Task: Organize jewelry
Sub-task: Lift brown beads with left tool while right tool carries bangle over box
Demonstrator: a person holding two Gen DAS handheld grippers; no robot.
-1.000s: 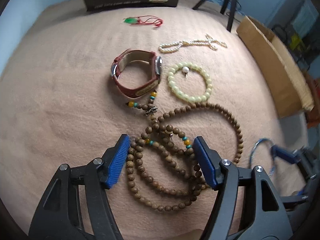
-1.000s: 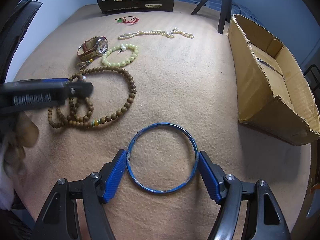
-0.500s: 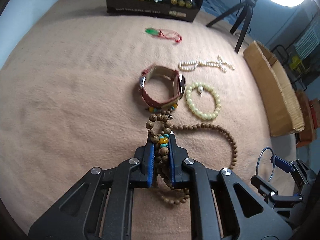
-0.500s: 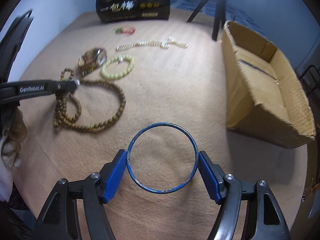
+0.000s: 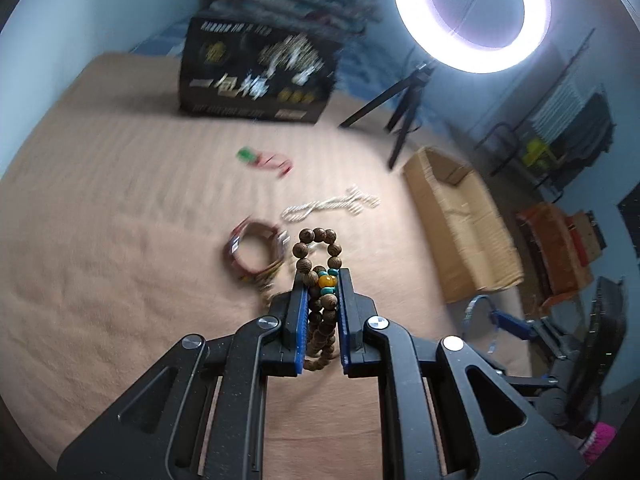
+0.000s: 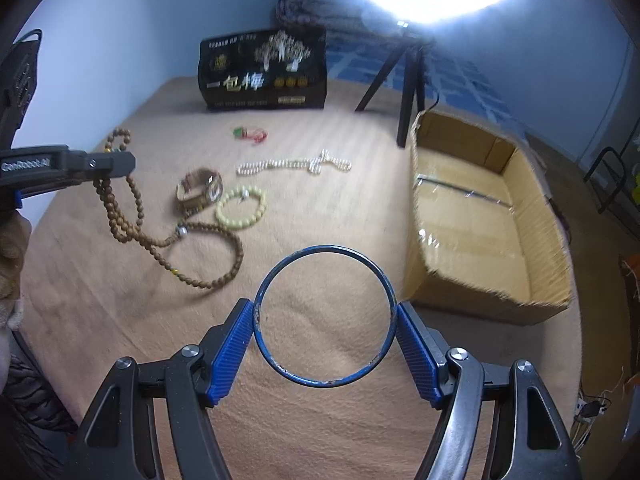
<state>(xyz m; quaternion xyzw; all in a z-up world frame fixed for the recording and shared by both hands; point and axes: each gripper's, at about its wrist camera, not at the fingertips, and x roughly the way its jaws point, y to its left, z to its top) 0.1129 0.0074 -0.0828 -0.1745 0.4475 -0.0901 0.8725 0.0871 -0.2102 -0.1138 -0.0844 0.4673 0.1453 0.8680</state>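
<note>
Both hand-held grippers carry jewelry. Nearest in the right wrist view, the right gripper (image 6: 325,316) has its blue pads spread wide and pressed against opposite sides of a thin blue bangle (image 6: 325,381), which is clamped upright between them above the tan blanket (image 6: 320,440). In the left wrist view, the left gripper (image 5: 322,300) is closed almost fully on a bunch of strands of the wooden bead necklace (image 5: 325,305); a small loop of beads with an amber bead and turquoise spacers sticks up past the fingertips. Seen from the right wrist view, the necklace (image 6: 216,278) hangs down from that gripper, and its far part trails on the blanket in a wide loop.

Beyond the necklace lie a pale green bead bracelet (image 6: 241,207) and, just beside it, a watch (image 6: 200,190) with a brown strap. Farther back rests a string of white pearls (image 6: 294,165), then a small green pendant on red cord (image 6: 249,133). To the right sits an open cardboard box (image 6: 486,290), lying near the blanket's edge. At the back stand a black printed box (image 6: 264,70) and a tripod (image 6: 408,80) bearing a lit ring light (image 5: 472,12).
</note>
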